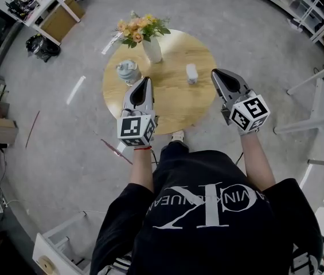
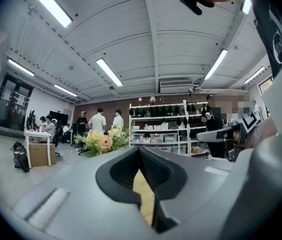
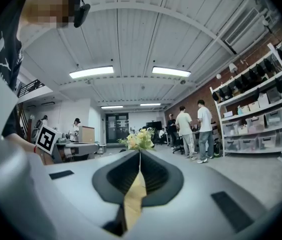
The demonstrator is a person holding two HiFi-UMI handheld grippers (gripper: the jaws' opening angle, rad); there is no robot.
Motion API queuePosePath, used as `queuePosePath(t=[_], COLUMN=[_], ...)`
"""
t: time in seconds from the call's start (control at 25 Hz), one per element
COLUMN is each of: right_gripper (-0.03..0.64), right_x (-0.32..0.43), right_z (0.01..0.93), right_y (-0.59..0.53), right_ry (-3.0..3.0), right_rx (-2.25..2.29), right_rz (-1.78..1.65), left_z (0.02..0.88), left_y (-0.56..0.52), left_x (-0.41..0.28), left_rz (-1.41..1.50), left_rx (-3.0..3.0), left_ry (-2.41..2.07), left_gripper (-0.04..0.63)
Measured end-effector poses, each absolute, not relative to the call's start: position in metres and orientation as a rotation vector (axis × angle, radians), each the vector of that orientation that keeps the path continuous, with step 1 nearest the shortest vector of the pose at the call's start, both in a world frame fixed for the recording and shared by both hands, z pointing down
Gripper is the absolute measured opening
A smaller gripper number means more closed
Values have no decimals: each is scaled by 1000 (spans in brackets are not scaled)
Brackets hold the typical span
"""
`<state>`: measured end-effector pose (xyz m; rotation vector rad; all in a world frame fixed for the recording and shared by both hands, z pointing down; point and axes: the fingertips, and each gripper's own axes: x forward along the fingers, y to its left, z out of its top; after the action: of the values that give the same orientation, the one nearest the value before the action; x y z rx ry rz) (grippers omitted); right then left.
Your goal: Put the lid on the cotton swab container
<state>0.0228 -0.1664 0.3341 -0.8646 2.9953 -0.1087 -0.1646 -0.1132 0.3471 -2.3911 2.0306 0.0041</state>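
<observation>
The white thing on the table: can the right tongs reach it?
Probably yes: bare tabletop lies between the right tongs and the small white thing, and the vase stands aside. The tongs are shut.

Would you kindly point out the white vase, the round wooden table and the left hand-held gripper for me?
white vase (image 1: pixel 152 50): head view, on the middle of its body.
round wooden table (image 1: pixel 179 110): head view, on bare top towards the person.
left hand-held gripper (image 1: pixel 146 81): head view, at its closed fingertips.
</observation>
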Motion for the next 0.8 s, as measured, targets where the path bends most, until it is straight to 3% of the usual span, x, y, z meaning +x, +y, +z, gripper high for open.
queuePosePath(t=[0.8], right_gripper=[15], right_x=[22], right_z=[314], right_y=[-161], right_ry=[2932], right_rx=[-861], right_rz=[-84], left_z=[317], left_y=[-89], left_x=[-192], left_rz=[93], left_rx=[-2215], left_ry=[2117], left_gripper=[12])
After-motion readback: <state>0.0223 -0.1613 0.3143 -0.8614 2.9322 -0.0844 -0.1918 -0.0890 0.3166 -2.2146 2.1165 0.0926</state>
